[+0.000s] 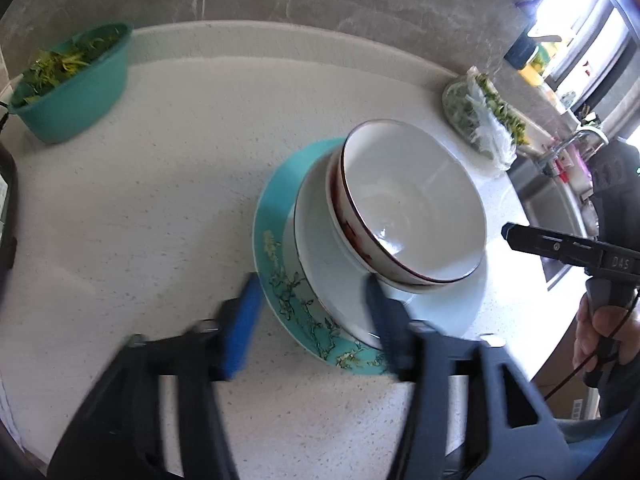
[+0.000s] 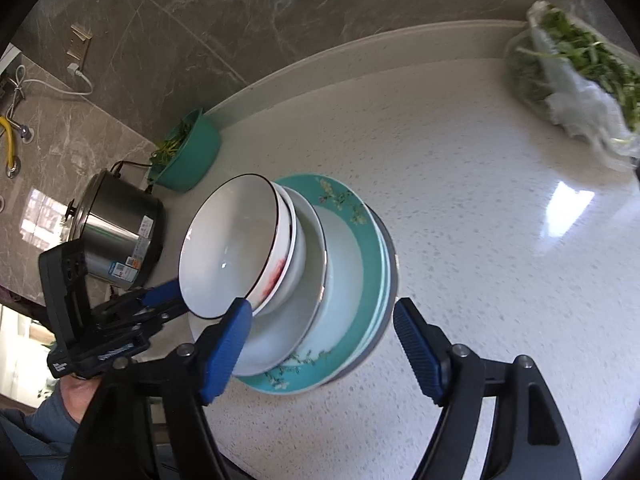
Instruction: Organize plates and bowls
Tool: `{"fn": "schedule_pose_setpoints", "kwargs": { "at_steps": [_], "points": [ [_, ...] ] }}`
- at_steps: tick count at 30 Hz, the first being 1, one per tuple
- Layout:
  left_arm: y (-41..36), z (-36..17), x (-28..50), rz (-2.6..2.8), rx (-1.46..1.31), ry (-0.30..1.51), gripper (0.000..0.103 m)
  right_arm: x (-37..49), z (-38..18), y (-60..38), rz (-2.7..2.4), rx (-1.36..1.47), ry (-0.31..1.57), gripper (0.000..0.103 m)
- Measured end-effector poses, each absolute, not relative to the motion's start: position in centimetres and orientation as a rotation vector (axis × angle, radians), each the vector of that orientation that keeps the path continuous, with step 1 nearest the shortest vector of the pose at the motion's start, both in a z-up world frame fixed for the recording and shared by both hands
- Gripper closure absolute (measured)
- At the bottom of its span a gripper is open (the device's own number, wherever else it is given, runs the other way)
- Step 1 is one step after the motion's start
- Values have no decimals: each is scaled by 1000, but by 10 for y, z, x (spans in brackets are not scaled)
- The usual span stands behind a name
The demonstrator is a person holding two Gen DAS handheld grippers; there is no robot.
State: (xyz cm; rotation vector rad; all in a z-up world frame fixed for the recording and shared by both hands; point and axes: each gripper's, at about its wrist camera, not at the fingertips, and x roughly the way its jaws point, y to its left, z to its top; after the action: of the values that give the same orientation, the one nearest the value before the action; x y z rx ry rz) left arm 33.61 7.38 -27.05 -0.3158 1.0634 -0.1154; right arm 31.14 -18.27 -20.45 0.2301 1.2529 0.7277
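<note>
On the speckled white counter [image 1: 160, 184], a stack: teal plate [image 1: 276, 280] with a floral rim at the bottom, a white plate [image 1: 320, 272] on it, then two nested bowls [image 1: 408, 200] on top, the upper one white inside with a dark rim and red marks on its outer wall. In the right wrist view, the same stack [image 2: 320, 272] sits mid-counter, with further plate edges, pale and dark, showing under the teal plate.

Left gripper [image 1: 310, 316] released, blue pads spread wide at the near edge of the stack; one pad [image 1: 244, 324] over bare counter just beside the teal rim, the other in front of the white plate's edge. Nothing between the pads but plate rim; contact not clear, blurred. Seen from the right wrist view, the left gripper [image 2: 160, 300] reaches in at the far side of the bowls, its tips partly hidden behind the upper bowl.

Right gripper [image 2: 320, 340] also released, jaws wide apart, one pad [image 2: 226, 348] in front of the white plate's edge, the other over counter just beside the stack. Holds nothing. In the left wrist view, the right gripper [image 1: 516, 240] near the bowls, apart from them.

Farther back: a green basin [image 1: 72, 84] of leaves by the wall, a bag of greens [image 2: 576, 84] at the other end, a steel pot [image 2: 116, 236] near the basin.
</note>
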Motion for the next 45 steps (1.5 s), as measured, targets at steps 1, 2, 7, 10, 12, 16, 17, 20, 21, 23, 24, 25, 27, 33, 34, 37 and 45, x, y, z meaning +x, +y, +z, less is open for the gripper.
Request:
{"fn": "schedule_pose_setpoints", "kwargs": {
  "at_steps": [1,2,7,10,12,16,17,20,21,23,24,25,27,33,34,37,45],
  "points": [
    [75,-265,333,-119,-318,1047,8,309,-201,-184,712,226,1245,22],
    [76,-259,331,-118,-312,1025,0,305,-196,-185,697,222,1233,18],
    [69,-232,320,-95,-246,966,0,286,-176,-178,681,196,1187,10],
    [65,-220,314,-66,-228,946,0,277,-167,-171,690,186,1162,9],
    [63,-211,308,-25,-208,941,0,271,-160,-170,689,187,1138,3],
    [55,-194,290,120,-132,908,0,256,-142,-172,709,185,1064,0],
    [54,-189,284,150,-128,905,0,251,-138,-172,716,181,1048,0],
    [56,-177,262,230,-168,912,0,236,-128,-176,699,173,1011,0],
    [59,-173,255,260,-191,912,0,230,-124,-177,695,170,998,0],
    [60,-169,243,292,-212,917,0,218,-117,-178,666,145,967,0],
    [61,-169,237,300,-220,925,0,212,-115,-179,643,127,961,0],
    [61,-169,233,291,-235,941,0,210,-114,-179,624,115,960,0],
    [64,-168,226,269,-263,943,0,202,-110,-179,571,97,962,0],
    [60,-159,215,209,-216,926,0,185,-89,-185,418,106,908,0],
    [58,-157,219,196,-208,917,0,184,-86,-184,396,109,902,0],
    [59,-147,227,140,-165,904,0,180,-79,-179,332,120,896,0],
    [72,-125,231,39,-98,867,0,165,-64,-155,220,102,862,0]
  ]
}}
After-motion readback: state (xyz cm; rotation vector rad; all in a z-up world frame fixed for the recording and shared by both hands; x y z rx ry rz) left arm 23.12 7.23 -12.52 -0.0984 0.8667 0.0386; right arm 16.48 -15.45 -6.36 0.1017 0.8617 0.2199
